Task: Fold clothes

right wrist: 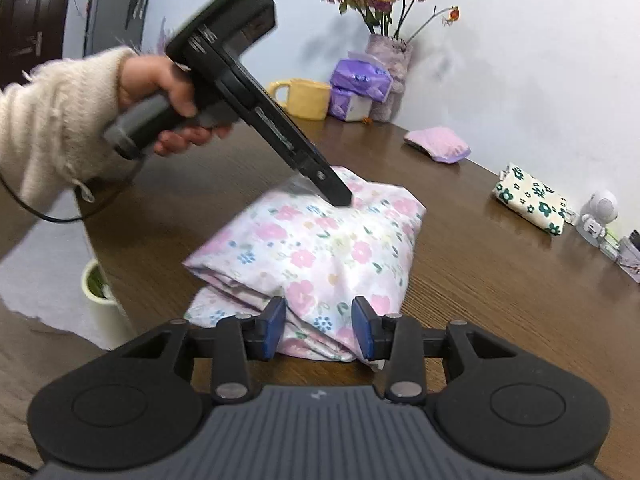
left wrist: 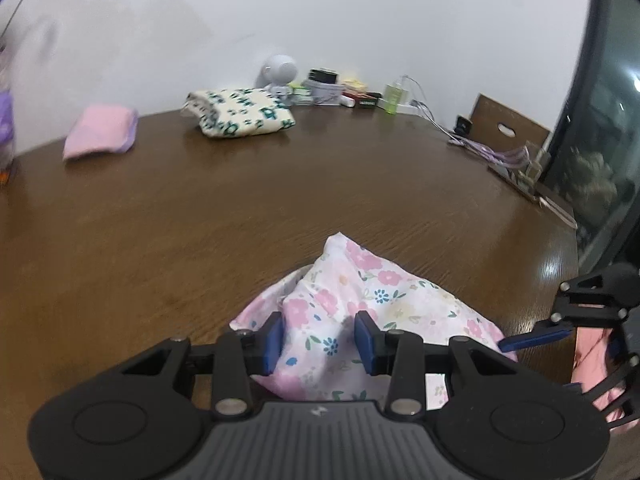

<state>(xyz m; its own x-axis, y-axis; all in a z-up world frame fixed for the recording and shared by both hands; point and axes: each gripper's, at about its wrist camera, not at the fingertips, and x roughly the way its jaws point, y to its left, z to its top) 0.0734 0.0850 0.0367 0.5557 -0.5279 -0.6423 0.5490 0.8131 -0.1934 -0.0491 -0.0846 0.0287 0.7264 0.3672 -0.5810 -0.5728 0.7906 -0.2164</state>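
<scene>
Glossy wood-grain table [right wrist: 500,280] bears puffy floral cloth [right wrist: 316,248]; both tools [left wrist: 319,338] [right wrist: 319,328] gape apart.

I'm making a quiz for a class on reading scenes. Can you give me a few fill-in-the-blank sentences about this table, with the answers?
1. The garment between the two grippers, the floral garment, is printed with pink ____.
2. The mug by the vase is coloured ____.
3. The folded cream garment with green flowers lies on the ____.
4. The hand holding the left gripper wears a ____ sleeve.

Answers: flowers; yellow; table; cream
</scene>
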